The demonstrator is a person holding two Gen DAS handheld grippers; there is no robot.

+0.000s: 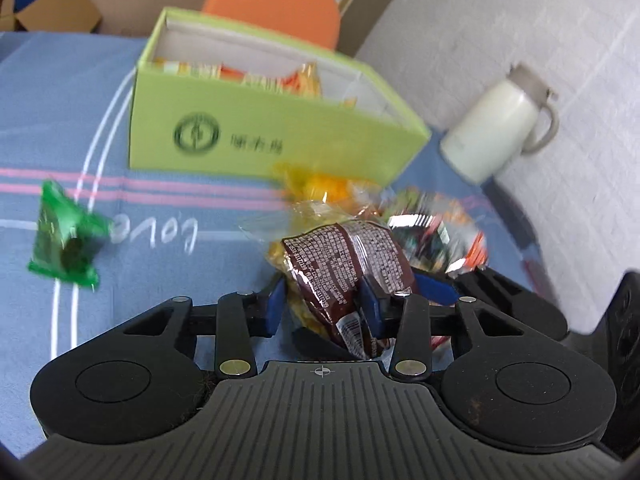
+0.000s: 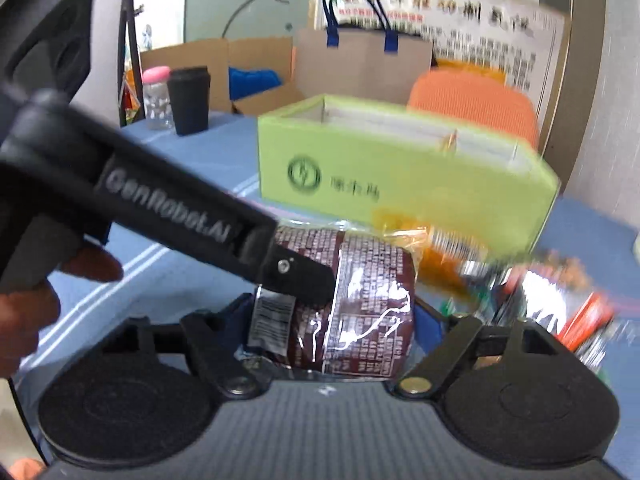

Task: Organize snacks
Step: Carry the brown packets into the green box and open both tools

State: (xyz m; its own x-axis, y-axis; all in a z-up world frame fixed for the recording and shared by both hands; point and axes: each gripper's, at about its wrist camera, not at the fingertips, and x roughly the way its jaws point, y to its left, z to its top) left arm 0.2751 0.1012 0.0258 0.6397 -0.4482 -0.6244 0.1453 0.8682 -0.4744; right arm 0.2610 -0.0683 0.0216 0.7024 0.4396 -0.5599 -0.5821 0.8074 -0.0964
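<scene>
A brown snack packet (image 1: 344,264) with white print sits between the blue pads of my left gripper (image 1: 324,306), which is shut on its lower end. My right gripper (image 2: 336,316) grips the same brown packet (image 2: 368,304) across its width, pads against both sides. The left gripper's black finger (image 2: 304,280) crosses in from the left and lies on the packet. One blue finger (image 1: 436,288) of the right gripper shows beside the packet. An open light-green box (image 1: 272,136) (image 2: 400,172) holding several orange and yellow packets stands just beyond.
A green packet (image 1: 64,240) lies alone at the left on the blue cloth. A heap of foil snacks (image 1: 436,236) (image 2: 540,300) lies to the right, and a white flask (image 1: 496,124) by the wall. A black cup (image 2: 188,100), a pink-lidded jar (image 2: 156,96) and an orange chair (image 2: 476,104) are behind.
</scene>
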